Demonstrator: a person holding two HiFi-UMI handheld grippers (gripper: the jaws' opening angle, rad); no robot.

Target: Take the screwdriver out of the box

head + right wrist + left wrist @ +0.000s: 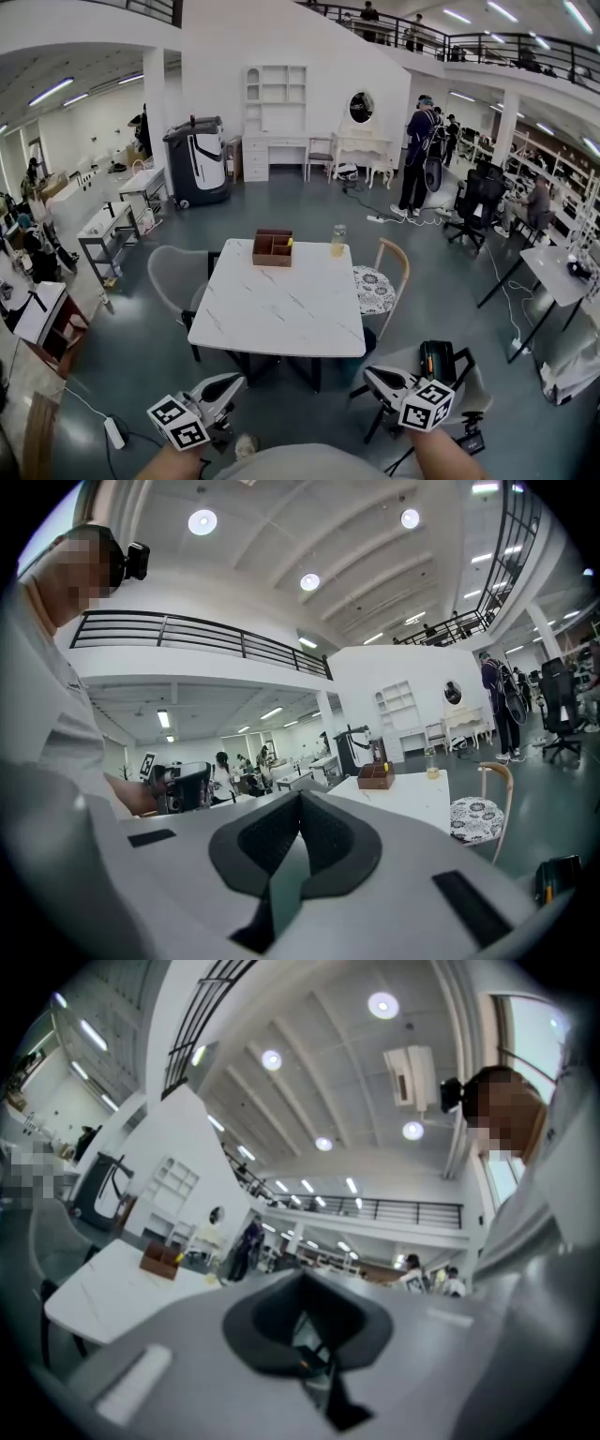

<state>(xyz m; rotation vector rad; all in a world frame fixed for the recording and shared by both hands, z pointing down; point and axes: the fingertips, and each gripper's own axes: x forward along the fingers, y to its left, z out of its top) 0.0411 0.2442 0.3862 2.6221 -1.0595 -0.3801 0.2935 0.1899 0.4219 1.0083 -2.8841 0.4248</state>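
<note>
**Closed jaws, box far off**

The left gripper point(302, 1288) fills the lower frame, its dark pads point(262, 1321) drawn together with nothing between them. Beyond, to the left, a white table point(98, 1297) carries a brown box point(159, 1260) at its far end, with a yellow bit point(179, 1257) at the box's right edge. A person point(246, 1246) stands behind the table, below a railed balcony point(375, 1210).

A head camera well back from the white tabletop point(281, 309) looks forward and steeply down, with the left gripper point(239, 380) and right gripper point(370, 373) at the lower edge. The left gripper's camera tilts up along its jaws toward the ceiling, while the right's looks roughly level. All three views share the distant tabletop and brown box point(272, 248).
</note>
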